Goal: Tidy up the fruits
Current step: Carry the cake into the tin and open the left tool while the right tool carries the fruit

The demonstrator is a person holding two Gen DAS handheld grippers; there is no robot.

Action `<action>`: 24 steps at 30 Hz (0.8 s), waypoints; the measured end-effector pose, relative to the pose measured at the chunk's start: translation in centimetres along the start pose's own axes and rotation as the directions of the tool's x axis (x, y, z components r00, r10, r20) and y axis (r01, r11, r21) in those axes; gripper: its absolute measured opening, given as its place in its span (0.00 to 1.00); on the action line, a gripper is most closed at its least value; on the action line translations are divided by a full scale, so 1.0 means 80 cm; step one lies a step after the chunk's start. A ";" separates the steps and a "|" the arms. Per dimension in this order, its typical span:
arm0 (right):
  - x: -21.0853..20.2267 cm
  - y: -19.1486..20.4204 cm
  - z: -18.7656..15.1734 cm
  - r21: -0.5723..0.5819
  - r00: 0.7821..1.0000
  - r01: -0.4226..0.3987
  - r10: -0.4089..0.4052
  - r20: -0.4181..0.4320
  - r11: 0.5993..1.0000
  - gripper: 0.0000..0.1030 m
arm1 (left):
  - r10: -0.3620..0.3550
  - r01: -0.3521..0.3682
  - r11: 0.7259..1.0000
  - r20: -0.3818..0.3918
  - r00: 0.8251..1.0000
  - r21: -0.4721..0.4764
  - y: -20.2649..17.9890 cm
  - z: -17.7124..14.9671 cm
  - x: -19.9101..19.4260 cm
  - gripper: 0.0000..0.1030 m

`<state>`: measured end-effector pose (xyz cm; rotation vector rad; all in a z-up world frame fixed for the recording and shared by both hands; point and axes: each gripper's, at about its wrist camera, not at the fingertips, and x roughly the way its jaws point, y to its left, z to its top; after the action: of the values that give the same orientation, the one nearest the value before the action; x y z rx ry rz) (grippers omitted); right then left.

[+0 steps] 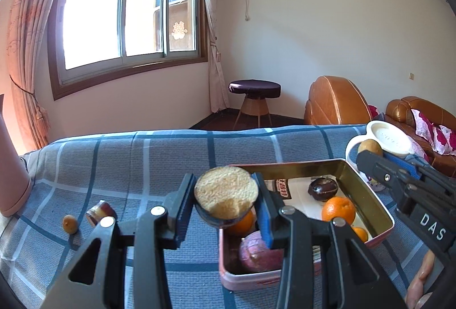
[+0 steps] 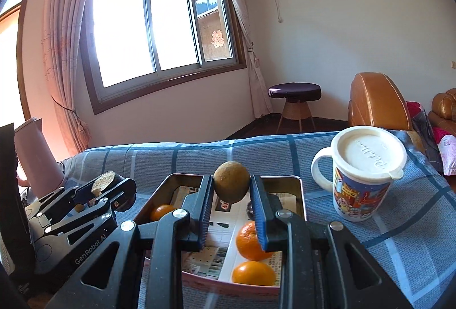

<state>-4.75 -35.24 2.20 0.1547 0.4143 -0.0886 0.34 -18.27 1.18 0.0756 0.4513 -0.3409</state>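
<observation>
My left gripper is shut on a halved dark fruit with a pale cut face, held above the near left corner of the pink tin tray. My right gripper is shut on a brown kiwi-like fruit above the same tray. The tray holds oranges, a dark round fruit and a purple fruit. A small orange fruit and a cut fruit piece lie on the cloth at left.
A lidded cartoon mug stands right of the tray on the blue checked cloth. A pink jug stands at the far left. Beyond the table are a stool and brown leather sofas.
</observation>
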 end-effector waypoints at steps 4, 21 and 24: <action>0.007 -0.021 0.000 0.010 0.999 0.024 -0.024 -0.027 1.000 0.27 | -0.032 0.032 0.999 -0.007 0.999 0.022 -0.024 0.002 0.010 0.40; 0.052 -0.025 -0.017 -0.057 0.979 0.045 -0.056 -0.196 0.997 0.28 | -0.094 0.100 0.994 -0.136 0.986 0.039 -0.065 -0.006 0.051 0.40; 0.056 -0.024 -0.016 -0.050 0.978 0.035 -0.045 -0.206 0.998 0.28 | -0.105 0.112 0.993 -0.171 0.980 0.029 -0.063 -0.008 0.057 0.40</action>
<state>-1.37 -37.18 -1.07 0.1101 0.6272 -0.1030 2.22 -24.33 -1.35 0.1180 0.6191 -0.4528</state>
